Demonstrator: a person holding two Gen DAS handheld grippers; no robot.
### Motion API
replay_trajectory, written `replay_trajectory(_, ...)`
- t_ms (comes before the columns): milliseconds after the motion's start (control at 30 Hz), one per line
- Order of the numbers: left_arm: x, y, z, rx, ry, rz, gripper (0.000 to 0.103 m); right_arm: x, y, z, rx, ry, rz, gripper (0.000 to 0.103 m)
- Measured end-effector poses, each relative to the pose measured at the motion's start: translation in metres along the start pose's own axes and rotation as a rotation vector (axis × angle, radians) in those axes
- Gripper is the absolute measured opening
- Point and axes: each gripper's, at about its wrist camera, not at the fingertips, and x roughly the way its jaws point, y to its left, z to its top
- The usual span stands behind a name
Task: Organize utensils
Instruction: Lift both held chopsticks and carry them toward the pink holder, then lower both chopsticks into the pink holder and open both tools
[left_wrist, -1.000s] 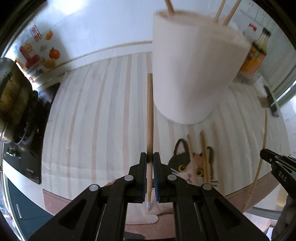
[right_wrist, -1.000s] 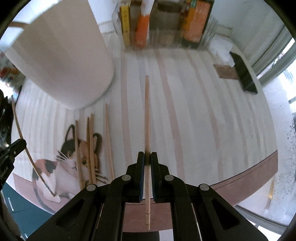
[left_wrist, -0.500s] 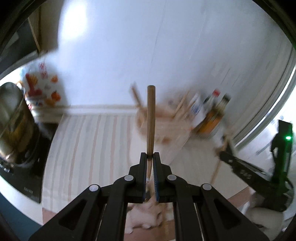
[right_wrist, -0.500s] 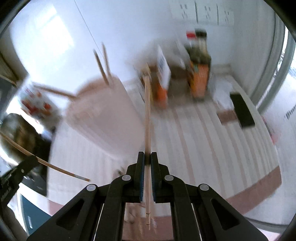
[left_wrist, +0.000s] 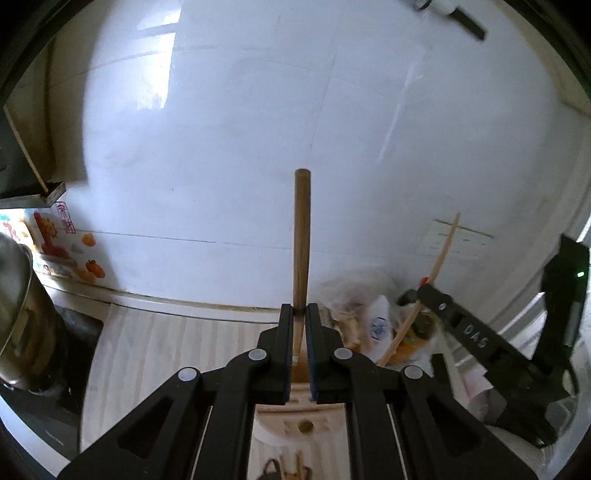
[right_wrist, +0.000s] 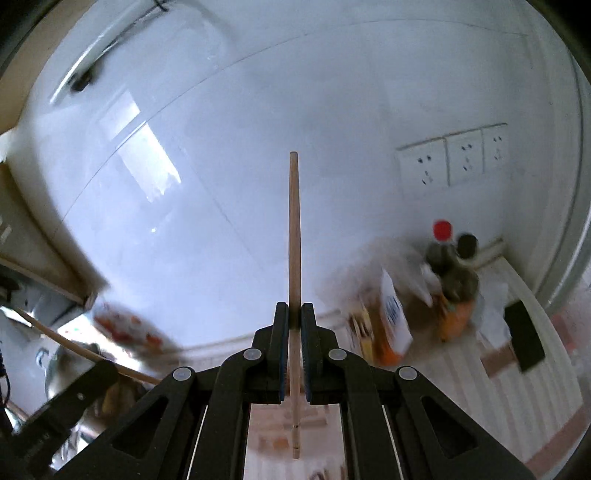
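Observation:
My left gripper (left_wrist: 301, 309) is shut on a brown wooden chopstick (left_wrist: 301, 236) that sticks up past the jaws toward the white wall. My right gripper (right_wrist: 294, 309) is shut on a thinner, paler chopstick (right_wrist: 294, 229), also pointing up. In the left wrist view, the right gripper (left_wrist: 423, 291) hangs to the right with its chopstick (left_wrist: 441, 258). In the right wrist view, the left gripper (right_wrist: 105, 371) sits low on the left. The pale utensil holder (left_wrist: 295, 419) lies blurred beneath both pairs of jaws, also showing under the right fingers (right_wrist: 317, 417).
A steel pot (left_wrist: 14, 314) stands on a dark cooktop at the left. Bottles (right_wrist: 452, 280) and cartons (right_wrist: 393, 325) crowd the back right by the wall, with a black flat object (right_wrist: 524, 334) on the striped cloth (left_wrist: 166, 354). Wall sockets (right_wrist: 452, 158) sit above.
Both grippers have risen well above the striped cloth, each keeping its chopstick. The views tipped up from the cat mat to the wall, and the holder slid from the top down beneath the jaws.

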Motion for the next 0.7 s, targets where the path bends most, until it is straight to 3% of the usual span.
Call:
replay_trajectory(200, 0.052, 0.013, -0.003, -0.02, 0.113, 0.034, 0.004, 0.049, 0.007, 0.014, -0.011, -0.009, -0.005, 0.006)
replay_trajectory(433, 0.085, 0.016, -0.023, -0.037, 0.225, 0.015, 0.004, 0.096, 0.011, -0.001, -0.076, 0.009, -0.03, 0.006)
replay_trajectory(567, 0.089, 0.013, -0.027, -0.028, 0.26, 0.007, 0.004, 0.104, 0.012, -0.013, -0.113, 0.02, -0.026, 0.006)
replay_trajectory(700, 0.073, 0.01, -0.024, -0.028, 0.244, -0.019, 0.007, 0.106, 0.014, -0.021, -0.152, 0.064, -0.01, 0.007)
